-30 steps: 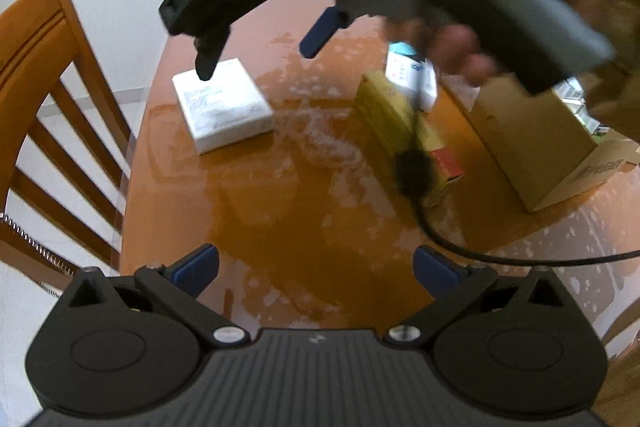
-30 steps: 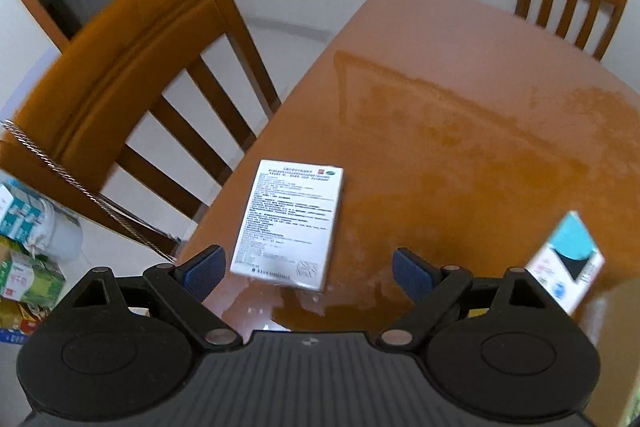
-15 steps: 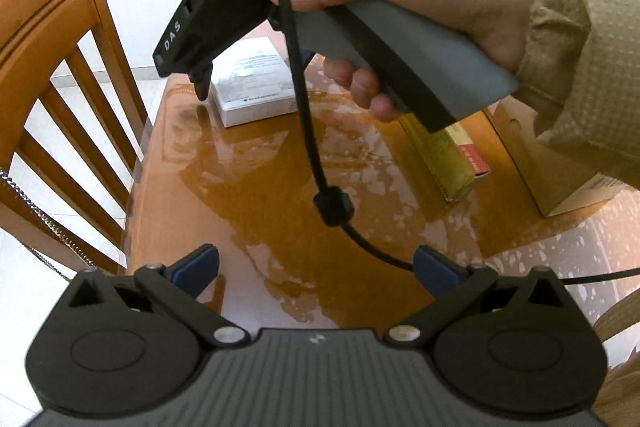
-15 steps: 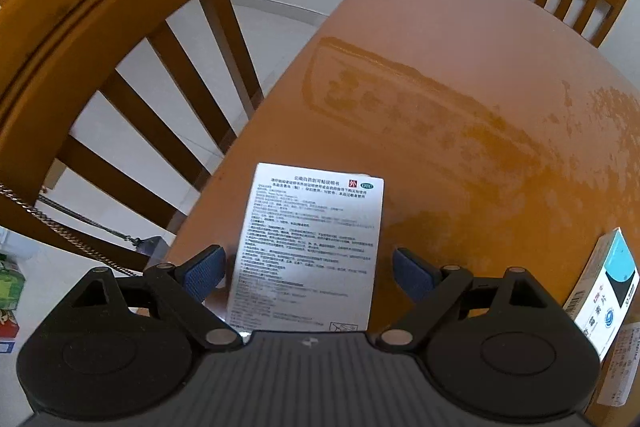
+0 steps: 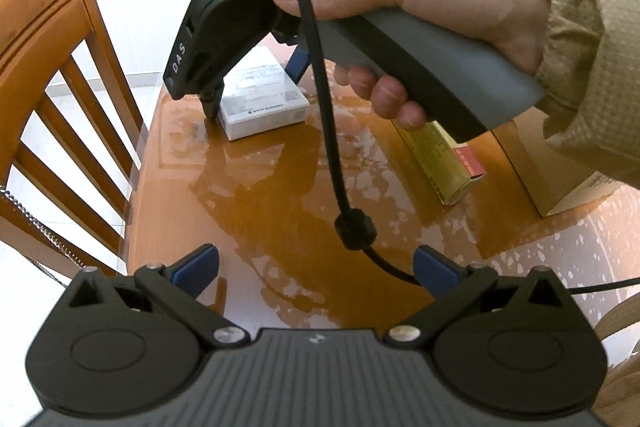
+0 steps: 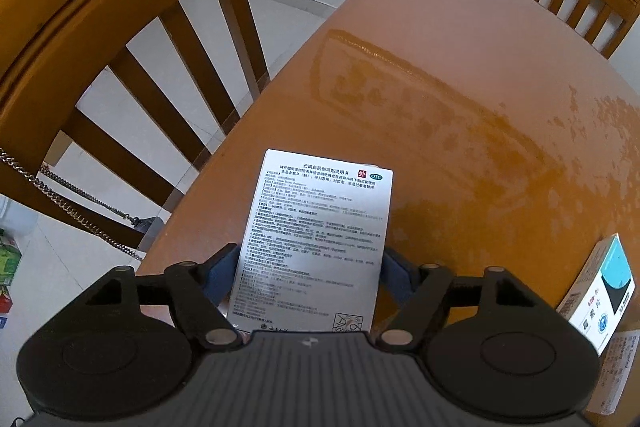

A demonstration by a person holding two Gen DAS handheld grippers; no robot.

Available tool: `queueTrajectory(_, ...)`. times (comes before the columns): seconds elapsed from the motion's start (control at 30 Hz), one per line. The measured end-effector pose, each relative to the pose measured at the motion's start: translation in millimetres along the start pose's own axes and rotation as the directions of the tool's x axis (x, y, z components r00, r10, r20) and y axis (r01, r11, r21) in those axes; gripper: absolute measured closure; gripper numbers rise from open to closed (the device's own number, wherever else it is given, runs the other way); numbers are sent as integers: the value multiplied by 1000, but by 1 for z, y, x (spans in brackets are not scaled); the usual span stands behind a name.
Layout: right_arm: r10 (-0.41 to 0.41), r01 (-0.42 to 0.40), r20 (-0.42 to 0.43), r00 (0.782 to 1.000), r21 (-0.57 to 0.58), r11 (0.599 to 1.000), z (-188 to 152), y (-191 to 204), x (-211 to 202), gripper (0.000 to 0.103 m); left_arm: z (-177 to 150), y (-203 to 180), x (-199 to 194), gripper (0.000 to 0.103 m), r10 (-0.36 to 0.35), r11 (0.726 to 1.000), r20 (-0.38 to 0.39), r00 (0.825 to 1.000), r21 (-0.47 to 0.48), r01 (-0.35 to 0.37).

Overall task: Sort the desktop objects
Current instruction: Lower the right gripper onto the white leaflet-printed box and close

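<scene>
Two blue pads of R gripper point(image 6: 310, 273) pinched against the long sides of white medicine box point(image 6: 316, 243), flat near table point(image 6: 460, 75) edge by chair point(image 6: 120, 39), long axis straight ahead along the fingers. Seen from L view: R gripper point(image 5: 256, 83) straddling white medicine box point(image 5: 264, 99), far side of table point(image 5: 260, 187) from L gripper point(image 5: 316, 265), spread wide w/ nothing held. Prob next: lift straight up, R doing the work since L well apart; carton point(image 5: 560, 163) off to right looks like the drop spot.

1. Printed box point(image 6: 312, 247) lies on table point(image 6: 460, 75) at the edge nearest the chair point(image 6: 120, 39).
2. Small box point(image 6: 600, 291) lies right of it.
3. Long box point(image 5: 444, 163) lies left of carton point(image 5: 560, 163).
</scene>
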State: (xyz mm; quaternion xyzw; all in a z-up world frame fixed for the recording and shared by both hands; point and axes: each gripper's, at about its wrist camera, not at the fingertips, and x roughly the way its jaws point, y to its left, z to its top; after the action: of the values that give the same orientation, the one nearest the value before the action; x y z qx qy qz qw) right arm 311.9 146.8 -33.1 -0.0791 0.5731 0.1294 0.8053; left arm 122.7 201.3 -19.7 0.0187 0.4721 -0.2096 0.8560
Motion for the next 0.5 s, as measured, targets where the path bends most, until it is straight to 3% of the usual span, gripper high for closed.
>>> queueTrajectory(0.5, 29, -29, 12, 1000, -4, 1000, -9, -8, -21, 24, 1, -12, -10, 0, 4, 999, 17, 1000, 35, -4)
